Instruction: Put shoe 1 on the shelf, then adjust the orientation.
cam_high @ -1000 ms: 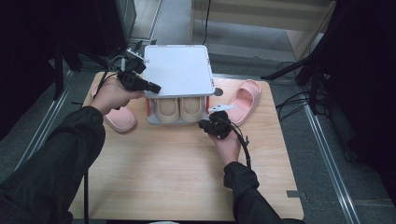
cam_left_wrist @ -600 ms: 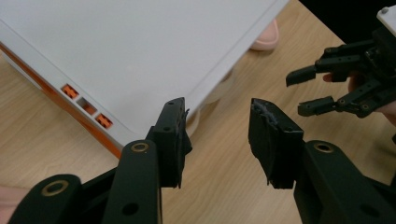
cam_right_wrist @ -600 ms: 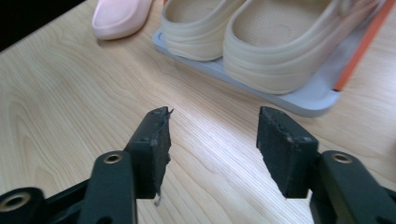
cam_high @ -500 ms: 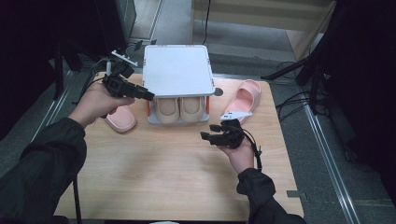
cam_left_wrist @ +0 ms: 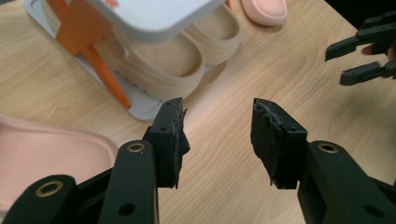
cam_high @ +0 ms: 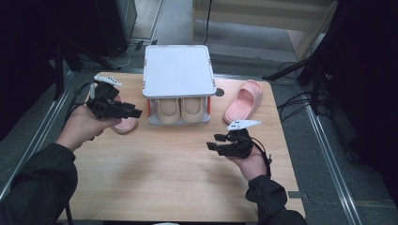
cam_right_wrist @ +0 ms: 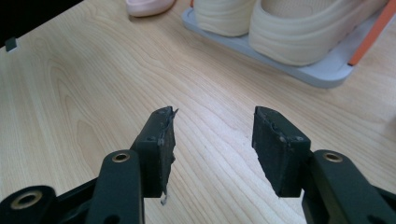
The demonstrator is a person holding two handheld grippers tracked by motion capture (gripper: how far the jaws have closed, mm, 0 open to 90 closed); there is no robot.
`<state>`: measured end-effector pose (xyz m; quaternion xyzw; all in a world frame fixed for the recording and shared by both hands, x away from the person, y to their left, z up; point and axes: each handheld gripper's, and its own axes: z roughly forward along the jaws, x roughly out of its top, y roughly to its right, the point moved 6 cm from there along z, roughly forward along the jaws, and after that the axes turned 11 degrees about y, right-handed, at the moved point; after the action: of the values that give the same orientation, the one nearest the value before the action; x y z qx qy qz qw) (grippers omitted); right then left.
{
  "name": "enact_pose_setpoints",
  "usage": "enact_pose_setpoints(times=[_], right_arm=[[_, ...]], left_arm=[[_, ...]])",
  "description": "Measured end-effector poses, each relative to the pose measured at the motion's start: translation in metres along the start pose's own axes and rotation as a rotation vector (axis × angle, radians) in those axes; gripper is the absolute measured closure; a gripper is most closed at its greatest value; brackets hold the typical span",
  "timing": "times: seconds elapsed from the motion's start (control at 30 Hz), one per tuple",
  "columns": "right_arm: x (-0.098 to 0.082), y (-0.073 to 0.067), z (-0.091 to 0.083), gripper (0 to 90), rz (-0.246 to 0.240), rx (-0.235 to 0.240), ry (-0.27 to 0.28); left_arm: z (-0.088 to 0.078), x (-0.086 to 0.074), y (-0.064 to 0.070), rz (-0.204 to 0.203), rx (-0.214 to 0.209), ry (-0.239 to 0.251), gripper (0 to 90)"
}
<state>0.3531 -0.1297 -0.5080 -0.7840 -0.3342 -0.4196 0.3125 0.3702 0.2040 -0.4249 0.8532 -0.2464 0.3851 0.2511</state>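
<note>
High view shows me the wooden table (cam_high: 155,178) first, the biggest thing I see. At its far side stands the shoe rack (cam_high: 177,70), white and grey with orange side posts and a flat top. On its low shelf sit the beige slippers (cam_high: 180,109), two of them side by side, toes toward me. Nothing is gripping them.

One pink slipper (cam_high: 243,101) lies on the table just right of the rack, tilted a bit. The other pink slipper (cam_high: 126,123) lies left of the rack, and my left hand partly covers it.

My left gripper (cam_high: 136,113) is held near the rack's left corner, over that pink slipper. In the left gripper view its two jaws stand wide apart with just bare table between them. They have just been closing a little after opening, and nothing sits between them. That view also lets me see the rack's orange post (cam_left_wrist: 100,65) and the beige slippers close ahead.

My right gripper (cam_high: 212,146) is held above the open table, in front of the rack and well apart from it. In the right gripper view its jaws are spread too, with bare wood between them. They have just been closing a little, and they pinch nothing.
</note>
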Motion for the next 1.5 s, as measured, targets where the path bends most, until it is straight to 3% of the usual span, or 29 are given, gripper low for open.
enact_pose_setpoints(times=[0.07, 0.2, 0.4, 0.57, 0.7, 0.9, 1.07, 1.3, 1.5], right_arm=[[0.001, -0.002, 0.0, 51.3, -0.026, 0.005, 0.01], [0.003, -0.004, 0.003, 53.0, -0.034, 0.011, 0.024], [0.002, -0.005, 0.009, 55.8, -0.048, 0.003, -0.015], [0.003, -0.003, 0.009, 57.5, -0.022, 0.006, -0.011], [0.005, -0.002, 0.007, 60.5, -0.002, 0.01, 0.004], [0.003, -0.005, 0.008, 60.8, -0.02, 0.019, -0.012], [0.0, -0.007, 0.008, 60.7, -0.031, 0.009, -0.031], [-0.006, -0.008, 0.005, 60.6, -0.044, -0.015, -0.051], [-0.011, -0.005, -0.002, 59.5, -0.034, -0.038, -0.054]], left_arm=[[0.001, -0.007, 0.0, -0.002, 0.003, 0.003, 55.4], [0.006, -0.026, -0.003, -0.002, 0.024, -0.001, 56.2], [0.009, -0.047, -0.012, -0.038, 0.01, 0.005, 63.9], [0.009, -0.06, -0.024, -0.073, 0.023, 0.042, 67.3], [0.011, -0.067, -0.036, -0.057, 0.048, 0.027, 70.0], [0.01, -0.074, -0.06, -0.104, 0.08, 0.028, 78.5], [0.01, -0.077, -0.083, -0.134, 0.141, 0.033, 88.2], [0.02, -0.08, -0.117, -0.146, 0.219, 0.02, 89.3], [0.032, -0.083, -0.143, -0.196, 0.254, 0.017, 89.3]])
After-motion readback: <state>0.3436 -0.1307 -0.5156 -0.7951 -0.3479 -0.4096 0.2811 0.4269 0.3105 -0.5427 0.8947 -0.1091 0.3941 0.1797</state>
